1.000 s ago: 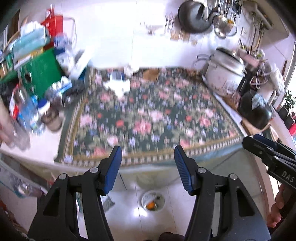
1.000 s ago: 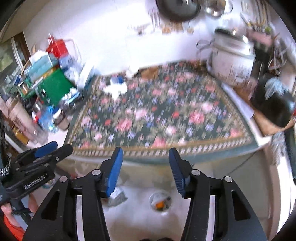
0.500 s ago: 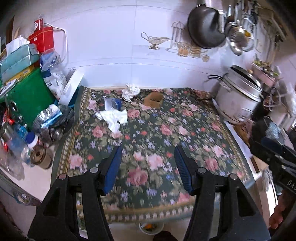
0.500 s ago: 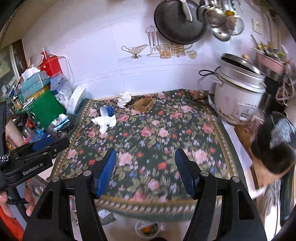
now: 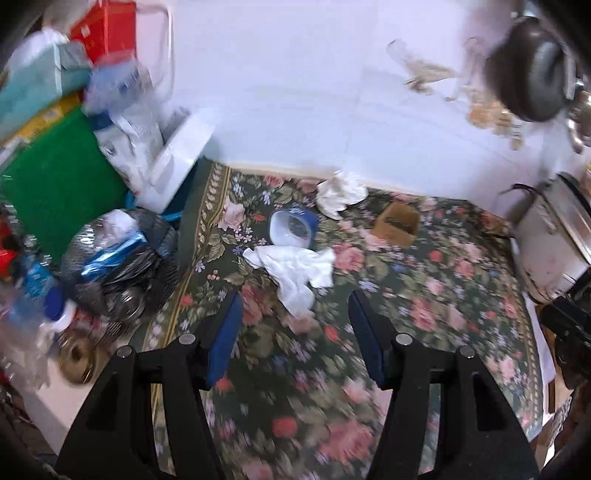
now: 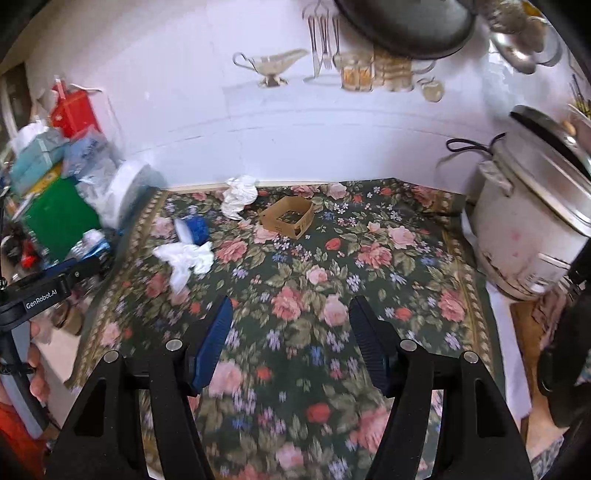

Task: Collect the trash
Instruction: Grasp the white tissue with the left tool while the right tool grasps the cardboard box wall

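Trash lies at the back of a floral cloth (image 5: 406, 295): a crumpled white tissue (image 5: 295, 269) (image 6: 186, 258), a blue-and-white cup on its side (image 5: 291, 229) (image 6: 194, 229), a balled white paper (image 5: 341, 192) (image 6: 240, 194) by the wall, and a brown cardboard sleeve (image 5: 395, 223) (image 6: 288, 216). My left gripper (image 5: 295, 332) is open and empty, just short of the tissue. My right gripper (image 6: 290, 336) is open and empty over the middle of the cloth. The left gripper also shows at the right wrist view's left edge (image 6: 44, 288).
A white rice cooker (image 6: 532, 229) stands at the right. Clutter fills the left: a green box (image 5: 55, 184), a mesh bag with cans (image 5: 118, 258), plastic bags and a red box (image 5: 107, 26). A black pan (image 5: 532, 81) hangs on the tiled wall.
Both grippers have moved forward and lower over the cloth, from the table's front edge towards the trash at the back. Both stayed open and empty.
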A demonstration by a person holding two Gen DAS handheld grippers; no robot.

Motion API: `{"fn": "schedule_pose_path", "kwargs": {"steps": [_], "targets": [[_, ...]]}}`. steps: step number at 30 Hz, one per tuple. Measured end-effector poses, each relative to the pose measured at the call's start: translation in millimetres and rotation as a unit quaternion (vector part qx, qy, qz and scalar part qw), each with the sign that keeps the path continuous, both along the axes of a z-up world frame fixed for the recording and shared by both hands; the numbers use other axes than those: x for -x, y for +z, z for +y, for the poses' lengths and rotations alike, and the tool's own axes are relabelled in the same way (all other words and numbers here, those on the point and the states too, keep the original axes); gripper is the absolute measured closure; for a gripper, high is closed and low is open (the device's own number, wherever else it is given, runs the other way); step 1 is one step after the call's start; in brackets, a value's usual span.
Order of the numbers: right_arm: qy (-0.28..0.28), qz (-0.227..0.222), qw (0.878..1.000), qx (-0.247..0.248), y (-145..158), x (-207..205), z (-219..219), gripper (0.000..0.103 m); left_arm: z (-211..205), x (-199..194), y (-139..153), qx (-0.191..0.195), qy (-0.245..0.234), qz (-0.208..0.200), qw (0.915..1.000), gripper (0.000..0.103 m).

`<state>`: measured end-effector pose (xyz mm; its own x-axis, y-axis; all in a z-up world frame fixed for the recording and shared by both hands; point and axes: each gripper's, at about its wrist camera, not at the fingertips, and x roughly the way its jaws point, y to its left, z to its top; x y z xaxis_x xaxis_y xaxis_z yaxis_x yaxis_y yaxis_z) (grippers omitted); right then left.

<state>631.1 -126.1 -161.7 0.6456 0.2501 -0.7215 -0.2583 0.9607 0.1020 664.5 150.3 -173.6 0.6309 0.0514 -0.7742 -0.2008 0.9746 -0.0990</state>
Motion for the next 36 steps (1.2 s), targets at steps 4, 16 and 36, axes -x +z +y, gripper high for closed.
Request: {"fn": "schedule_pose_path", "kwargs": {"steps": [4, 16, 36], "targets": [[-0.028, 0.031, 0.999, -0.018, -16.8, -44.0, 16.6, 0.041, 26.7, -46.0, -32.1, 0.027, -0.009, 0.034, 0.9990, 0.045], [-0.078, 0.083, 0.993, -0.013, -69.4, -168.2, 49.5, 0.041, 57.2, -134.7, -103.1, 0.079, -0.027, 0.077, 0.9935, 0.045], [-0.106, 0.142, 0.984, -0.012, -134.1, -240.9, 66.0, 0.097, 54.8, -134.1, -117.7, 0.108, -0.041, 0.079, 0.9902, 0.099]]}}
